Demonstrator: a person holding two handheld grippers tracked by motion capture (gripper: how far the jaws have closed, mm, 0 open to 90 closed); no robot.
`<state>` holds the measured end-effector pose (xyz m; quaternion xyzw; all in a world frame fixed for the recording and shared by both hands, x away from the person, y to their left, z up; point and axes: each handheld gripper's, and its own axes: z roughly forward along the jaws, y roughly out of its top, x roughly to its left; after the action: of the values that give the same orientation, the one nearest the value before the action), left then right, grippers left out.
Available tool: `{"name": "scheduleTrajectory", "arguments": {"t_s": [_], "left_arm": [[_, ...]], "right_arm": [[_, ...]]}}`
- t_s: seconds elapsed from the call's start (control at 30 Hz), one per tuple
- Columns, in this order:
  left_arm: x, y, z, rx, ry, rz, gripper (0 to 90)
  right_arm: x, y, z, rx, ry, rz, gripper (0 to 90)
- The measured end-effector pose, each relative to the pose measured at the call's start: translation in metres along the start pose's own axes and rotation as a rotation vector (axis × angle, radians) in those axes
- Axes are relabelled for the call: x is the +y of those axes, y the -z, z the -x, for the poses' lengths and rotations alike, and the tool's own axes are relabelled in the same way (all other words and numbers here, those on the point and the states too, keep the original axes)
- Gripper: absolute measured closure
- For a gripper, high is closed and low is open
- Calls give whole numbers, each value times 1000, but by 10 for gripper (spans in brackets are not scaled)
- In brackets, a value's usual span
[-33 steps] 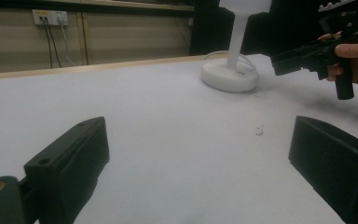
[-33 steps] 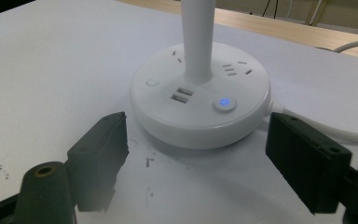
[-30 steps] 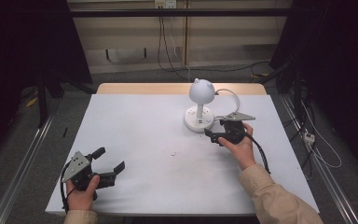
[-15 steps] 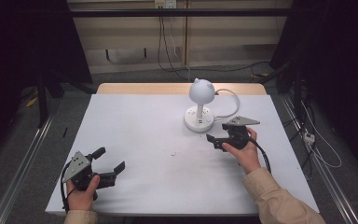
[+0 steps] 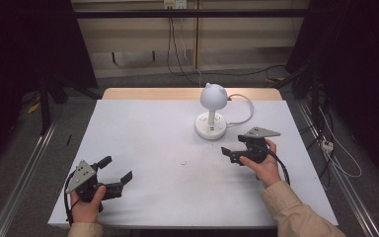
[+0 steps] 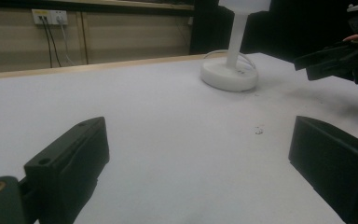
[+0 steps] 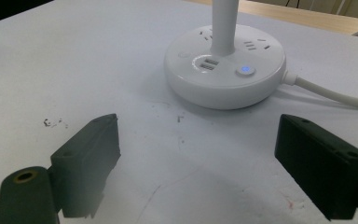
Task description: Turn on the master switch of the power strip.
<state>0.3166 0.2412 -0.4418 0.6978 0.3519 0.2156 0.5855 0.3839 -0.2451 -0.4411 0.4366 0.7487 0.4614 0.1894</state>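
Observation:
A white desk lamp (image 5: 213, 95) with a round head stands on a round base (image 5: 210, 127) at the table's back centre. That base (image 7: 223, 74) carries sockets, USB ports and a blue lit button (image 7: 245, 70). My right gripper (image 5: 228, 154) hovers open just in front and to the right of the base, jaws wide apart and pointing at it (image 7: 200, 154), holding nothing. My left gripper (image 5: 117, 168) rests open near the front left corner, empty (image 6: 198, 154). In the left gripper view the lamp base (image 6: 228, 74) and the right gripper (image 6: 340, 58) appear farther off.
The white table (image 5: 143, 133) has a few small dark marks (image 5: 183, 162) at its middle. The lamp's white cable (image 5: 244, 111) loops behind the base toward the back right. Metal rails run along the floor on both sides of the table.
My right gripper has drawn back a little from the lamp base toward the near edge. The left gripper has stayed where it was.

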Motion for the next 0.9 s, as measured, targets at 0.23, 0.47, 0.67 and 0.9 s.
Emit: {"name": "scheduleTrajectory", "arguments": {"t_s": [0.23,0.47,0.67,0.9], "left_arm": [[0,0,0,0,0,0,45],[0,-1,1,-4,-2,-1,45],[0,-1,0,-2,-1,-3,45],[-1,2,0,2,1,-4,45]], "right_arm": [[-5,10,-2,3,20,0,137],[-10,20,-2,10,8,8,138],[-14,26,-3,18,7,3,133],[-18,33,-4,31,9,11,131]]}}
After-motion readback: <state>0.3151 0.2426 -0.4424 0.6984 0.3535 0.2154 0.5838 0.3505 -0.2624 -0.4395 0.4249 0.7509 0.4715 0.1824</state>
